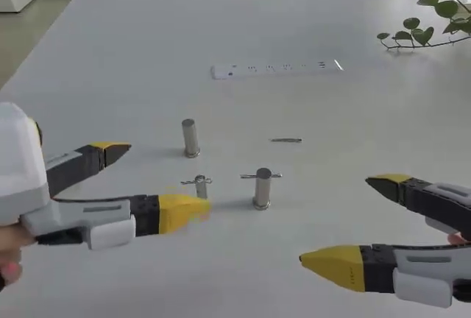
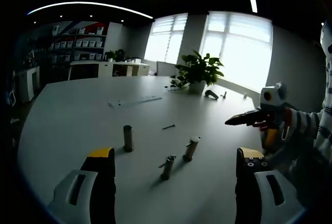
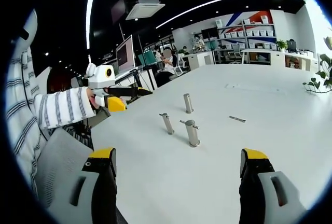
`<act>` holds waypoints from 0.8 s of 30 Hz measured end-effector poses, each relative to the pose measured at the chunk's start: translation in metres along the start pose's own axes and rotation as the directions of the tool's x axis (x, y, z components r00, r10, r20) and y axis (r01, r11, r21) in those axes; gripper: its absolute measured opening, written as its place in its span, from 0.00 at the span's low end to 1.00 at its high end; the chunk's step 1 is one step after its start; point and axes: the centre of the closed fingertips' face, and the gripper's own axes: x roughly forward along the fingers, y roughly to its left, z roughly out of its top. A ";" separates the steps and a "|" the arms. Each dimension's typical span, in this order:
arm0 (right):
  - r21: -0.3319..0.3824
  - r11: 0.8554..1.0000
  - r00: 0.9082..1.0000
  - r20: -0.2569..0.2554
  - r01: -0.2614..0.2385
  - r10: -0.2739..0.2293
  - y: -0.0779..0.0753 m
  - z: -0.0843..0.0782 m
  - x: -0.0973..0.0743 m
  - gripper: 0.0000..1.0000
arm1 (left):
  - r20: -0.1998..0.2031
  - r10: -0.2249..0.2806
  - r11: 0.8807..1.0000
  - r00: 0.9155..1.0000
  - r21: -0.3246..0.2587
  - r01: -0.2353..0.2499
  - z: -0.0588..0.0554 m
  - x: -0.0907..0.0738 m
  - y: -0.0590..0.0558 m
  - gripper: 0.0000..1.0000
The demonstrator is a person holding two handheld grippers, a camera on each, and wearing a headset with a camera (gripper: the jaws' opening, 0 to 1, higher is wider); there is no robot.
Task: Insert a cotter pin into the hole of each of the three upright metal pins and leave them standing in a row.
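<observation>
Metal pins stand upright on the white bench [image 1: 110,60] in the head view: a bare pin [image 1: 190,138] at the back, a second pin [image 1: 200,185] nearer, with a cotter pin [image 1: 207,180] through its top, partly behind the lower yellow tip of the left gripper [image 1: 165,177], and a third pin [image 1: 262,188] to its right, likewise crossed by a pin at its head. A loose cotter pin [image 1: 285,140] lies flat on the bench beyond the third pin, well apart from it, with a power strip [image 1: 276,69] farther back. The left gripper and the right gripper [image 1: 335,220] both hang over the bench, jaws wide, holding nothing. Left gripper view — its wide jaws frame all three pins, the second pin [image 2: 167,167] nearest, the loose cotter pin [image 2: 168,127] behind, the right gripper [image 2: 248,130] at the right. Right gripper view — jaws wide too, the third pin [image 3: 192,133] nearest, the left gripper [image 3: 136,100] held out from a striped sleeve [image 3: 57,111].
</observation>
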 end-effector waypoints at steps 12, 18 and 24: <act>0.026 1.000 1.000 -0.021 0.010 -0.010 0.002 -0.010 0.000 0.96 | -0.010 -0.025 0.998 1.000 0.050 0.026 0.024 0.047 0.029 0.92; 0.039 0.999 1.000 -0.017 0.026 -0.026 0.000 -0.011 -0.001 0.96 | -0.025 -0.022 1.000 0.999 0.021 0.022 0.018 0.069 0.044 0.85; 0.053 0.998 0.999 -0.021 0.036 -0.035 -0.003 -0.014 -0.001 0.95 | -0.051 -0.002 1.000 0.999 0.012 0.003 0.008 0.086 0.058 0.71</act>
